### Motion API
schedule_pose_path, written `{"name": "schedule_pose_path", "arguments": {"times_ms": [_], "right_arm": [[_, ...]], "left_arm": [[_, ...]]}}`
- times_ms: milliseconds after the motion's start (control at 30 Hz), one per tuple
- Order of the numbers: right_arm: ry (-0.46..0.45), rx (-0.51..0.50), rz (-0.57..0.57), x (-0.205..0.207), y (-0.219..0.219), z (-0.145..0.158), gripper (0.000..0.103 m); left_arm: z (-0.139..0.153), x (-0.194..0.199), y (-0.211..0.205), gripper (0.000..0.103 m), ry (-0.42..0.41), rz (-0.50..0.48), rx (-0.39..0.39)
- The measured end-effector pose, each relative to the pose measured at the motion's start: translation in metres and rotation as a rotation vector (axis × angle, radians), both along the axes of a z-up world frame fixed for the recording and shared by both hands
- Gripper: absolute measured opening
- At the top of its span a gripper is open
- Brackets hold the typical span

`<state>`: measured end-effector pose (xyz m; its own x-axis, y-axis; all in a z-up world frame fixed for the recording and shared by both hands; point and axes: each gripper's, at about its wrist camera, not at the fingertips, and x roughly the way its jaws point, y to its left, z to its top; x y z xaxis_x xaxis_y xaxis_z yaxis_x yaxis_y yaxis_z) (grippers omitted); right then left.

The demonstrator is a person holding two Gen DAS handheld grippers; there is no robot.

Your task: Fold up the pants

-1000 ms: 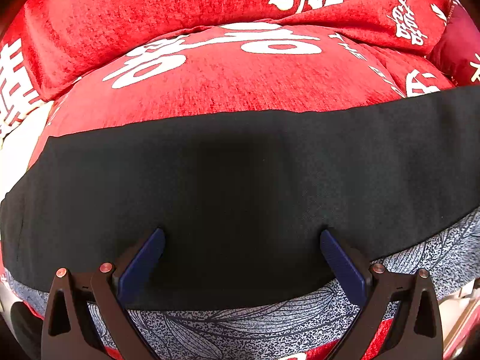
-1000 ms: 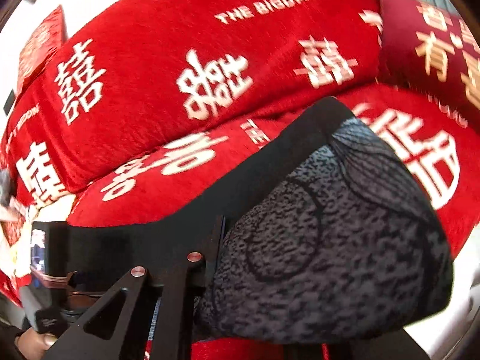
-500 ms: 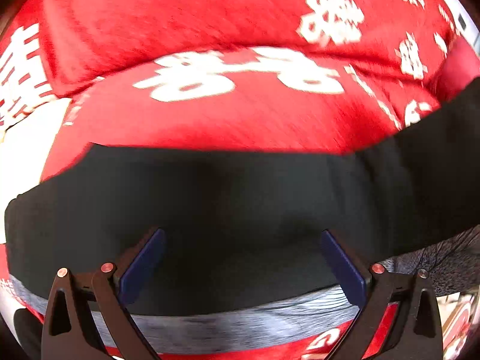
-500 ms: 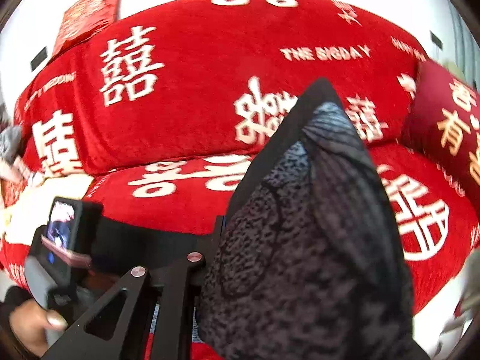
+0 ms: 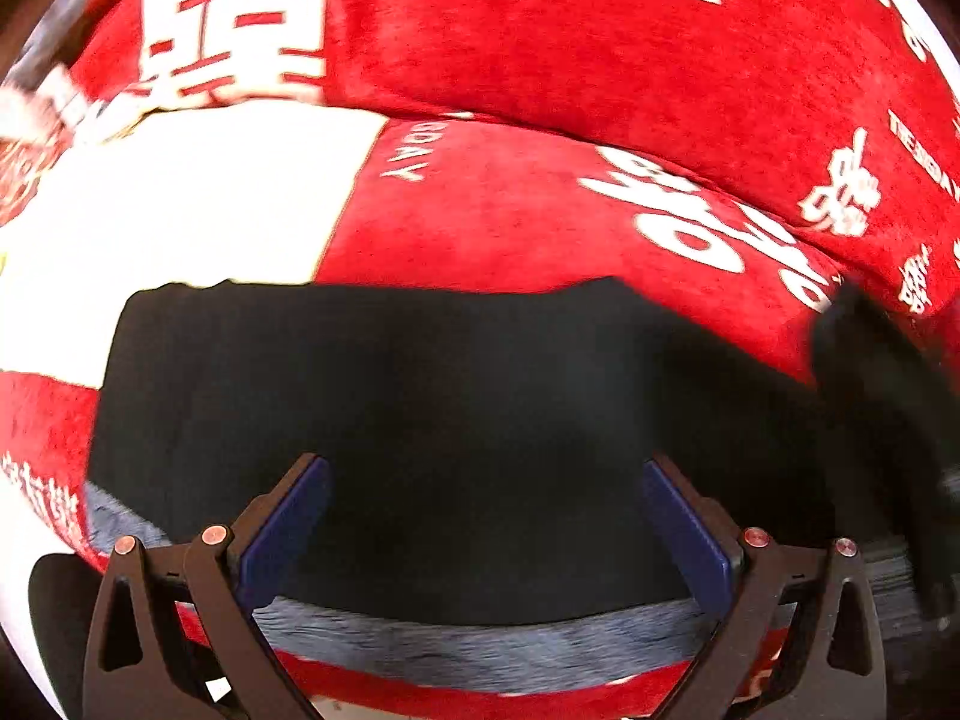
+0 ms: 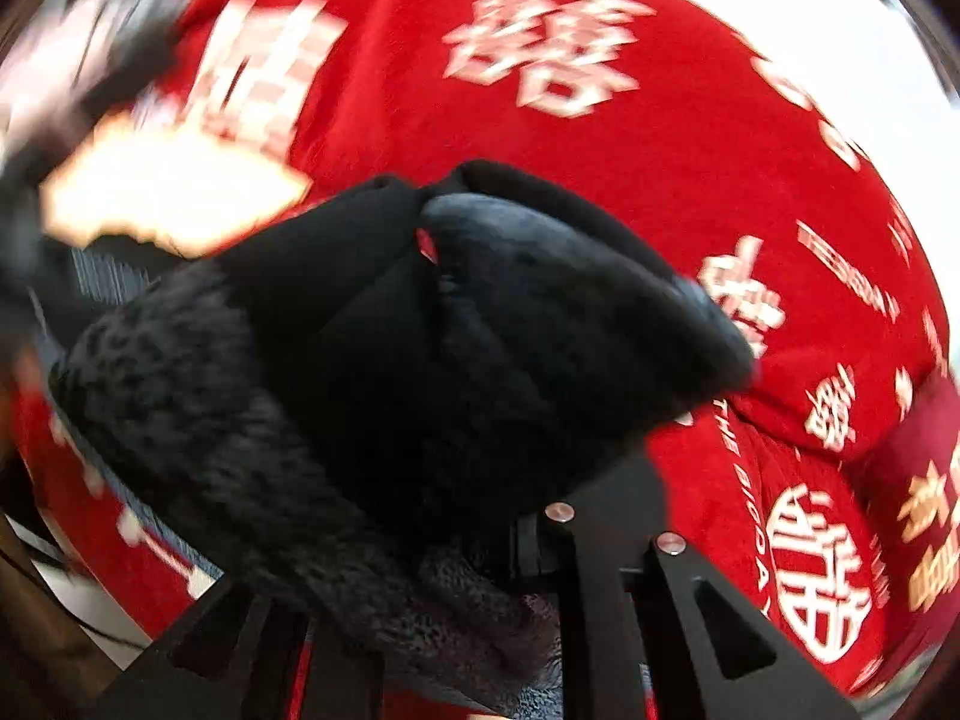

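So the left gripper [image 5: 480,516] has its blue-padded fingers [image 5: 282,531] spread wide apart, nothing pinched between them. They hang over the black part of the pants [image 5: 456,420], and from this angle I can't say whether the tips actually touch the cloth or just float above it.

The right gripper [image 6: 480,546] is a different story: its jaws are squeezed nearly together on a bunch of the pants [image 6: 480,348]. The fabric balloons up in front of the lens and hides the fingertips, so all you really see is the black frame [image 6: 606,618] underneath and a big dark lump of cloth on top. That lump shows the black side plus the grey patterned side [image 6: 180,372], folded over itself and lifted off the surface.

In the left wrist view the pants lie as a wide black band across the seat, with a strip of the grey patterned side [image 5: 480,642] peeking out along the near edge. At the right edge of that view a dark fold of fabric [image 5: 870,396] rises up, blurry.

Everything sits on a red sofa cover [image 5: 540,216] with big white characters and lettering, back cushion [image 6: 690,138] behind it. There's a white patch [image 5: 180,198] on the seat to the left of the pants.
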<state>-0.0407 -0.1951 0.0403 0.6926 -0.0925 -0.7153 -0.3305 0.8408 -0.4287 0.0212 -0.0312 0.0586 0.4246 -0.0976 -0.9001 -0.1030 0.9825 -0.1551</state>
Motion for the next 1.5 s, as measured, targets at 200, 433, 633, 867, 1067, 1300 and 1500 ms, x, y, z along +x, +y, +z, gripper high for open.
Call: {"name": "schedule_pose_path", "arguments": {"times_ms": [200,433,633,867,1067,1300,1500], "right_arm": [[0.064,-0.196,0.003,0.001,0.037,-0.051,0.028],[0.090,0.004,0.064,-0.045,0.022,0.003,0.079],[0.086,0.405,-0.168,-0.035,-0.085,0.051,0.079],[0.326,0.554,-0.317,-0.018,-0.139,-0.021,0.079],[0.276,0.548,-0.263,-0.019,-0.139,0.001,0.079],[0.292,0.501,-0.252,0.071,-0.134,-0.008,0.079],[0.347,0.475,-0.287,0.105,-0.130,-0.030,0.084]], "left_arm": [[-0.016,0.000,0.022,0.103,0.042,0.043,-0.043],[-0.003,0.001,0.020,0.103,0.006,0.018,-0.056],[0.016,0.004,-0.023,0.103,-0.010,-0.093,-0.087],[-0.026,-0.010,-0.096,0.103,0.108,-0.281,0.106],[-0.038,-0.009,-0.096,0.103,0.118,-0.277,0.107],[-0.038,-0.015,-0.095,0.103,0.108,-0.263,0.100],[-0.039,-0.015,-0.095,0.103,0.103,-0.264,0.093]]}}
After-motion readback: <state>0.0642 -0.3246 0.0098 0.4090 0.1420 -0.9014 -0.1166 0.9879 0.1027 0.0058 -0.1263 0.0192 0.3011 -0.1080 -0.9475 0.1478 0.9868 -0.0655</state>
